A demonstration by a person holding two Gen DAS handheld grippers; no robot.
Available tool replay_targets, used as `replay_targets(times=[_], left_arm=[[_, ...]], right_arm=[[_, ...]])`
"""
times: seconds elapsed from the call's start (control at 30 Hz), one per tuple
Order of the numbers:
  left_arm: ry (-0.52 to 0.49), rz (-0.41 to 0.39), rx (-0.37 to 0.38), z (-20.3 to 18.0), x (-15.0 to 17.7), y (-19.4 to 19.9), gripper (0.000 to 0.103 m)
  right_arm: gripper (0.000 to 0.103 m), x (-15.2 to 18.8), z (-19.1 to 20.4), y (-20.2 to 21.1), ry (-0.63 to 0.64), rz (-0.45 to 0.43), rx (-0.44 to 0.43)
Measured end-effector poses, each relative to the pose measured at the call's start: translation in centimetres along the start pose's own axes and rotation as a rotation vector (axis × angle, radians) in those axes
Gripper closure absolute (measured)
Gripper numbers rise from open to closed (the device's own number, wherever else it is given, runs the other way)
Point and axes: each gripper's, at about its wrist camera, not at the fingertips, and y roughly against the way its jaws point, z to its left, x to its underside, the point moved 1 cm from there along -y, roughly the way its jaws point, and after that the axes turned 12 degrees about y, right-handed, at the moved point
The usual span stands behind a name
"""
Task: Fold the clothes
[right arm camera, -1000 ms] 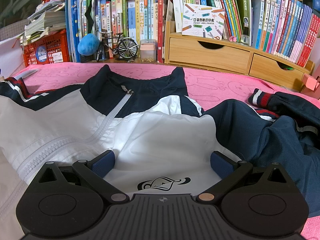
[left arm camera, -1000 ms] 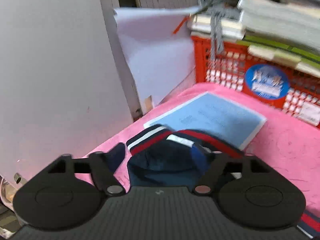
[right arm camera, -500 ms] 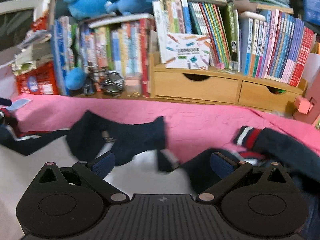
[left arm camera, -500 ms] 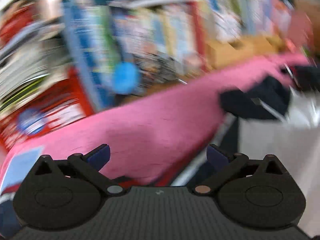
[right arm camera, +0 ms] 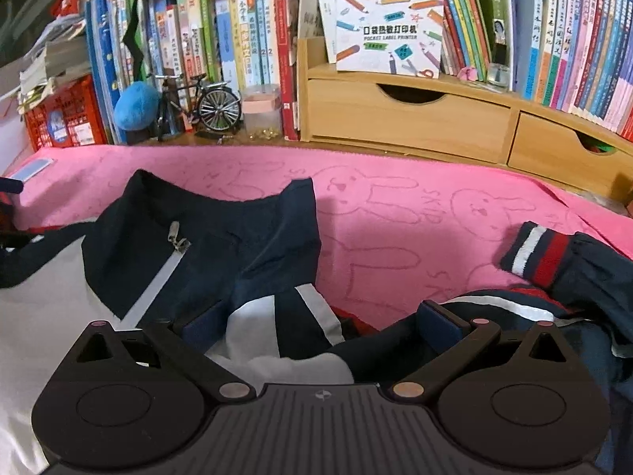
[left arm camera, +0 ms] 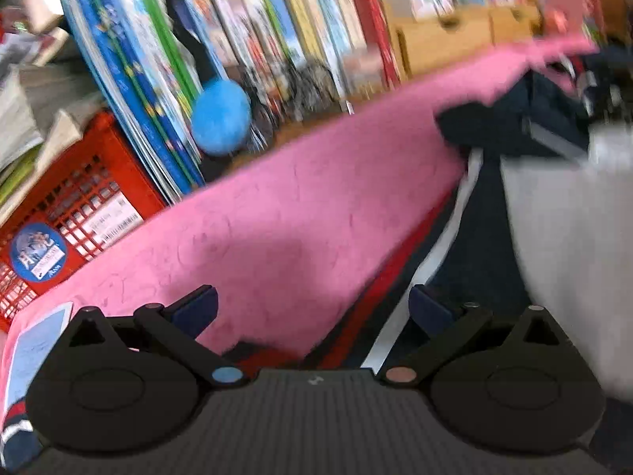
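Swung away from the striped cuff, the left gripper gapes wide and empty over pink cloth; the right gripper stands open above the jacket ahead

A white card decorated with coloured pencils leans on the wooden drawer unit at the back edge of the pink mat. It reads "POCKET LABEL PRINTER" in English beneath a line of Chinese characters. To its left, two upright book spines each carry the numeral "2". The other spines bear Chinese titles too small to read. The red crate at the mat's left end has a round blue sticker and a barcode label, both illegible.
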Motion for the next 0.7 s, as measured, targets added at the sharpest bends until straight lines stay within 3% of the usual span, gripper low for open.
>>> replay_targets(times=[0.17,0.23,0.27,0.3,0.33,0.37,0.47,0.6,0.7], left_arm=[[0.262,0.058,0.105,2.3,0.2,-1.5,0.0],[0.262,0.022,0.098,1.6,0.6,-1.1,0.004],[0.254,-0.001,0.092,1.1,0.7,-0.7,0.017],[0.254,-0.017,0.088,0.5,0.9,-0.4,0.023],[0.252,-0.034,0.068,0.0,0.9,0.0,0.036],[0.248,-0.05,0.03,-0.5,1.0,0.3,0.053],[0.264,-0.069,-0.027,-1.1,0.6,0.7,0.079],[0.285,-0.113,-0.097,0.1,-1.2,0.5,0.096],[0.362,-0.195,-0.207,3.4,-3.8,0.8,0.096]], right_arm=[[0.0,-0.2,0.8,-0.1,0.028,0.014,-0.016],[0.013,-0.3,1.4,0.0,0.034,0.009,-0.032],[0.019,-0.4,1.7,0.2,0.041,0.002,-0.04],[0.034,-0.5,2.0,0.5,0.048,-0.007,-0.048],[0.05,-0.6,2.4,0.7,0.053,-0.016,-0.045],[0.056,-0.7,2.7,0.9,0.05,-0.023,-0.032],[0.068,-1.3,3.0,1.1,0.028,-0.057,-0.012],[0.078,-3.5,3.0,1.0,0.002,-0.128,0.023],[0.078,-5.7,2.4,-0.1,-0.039,-0.183,0.056]])
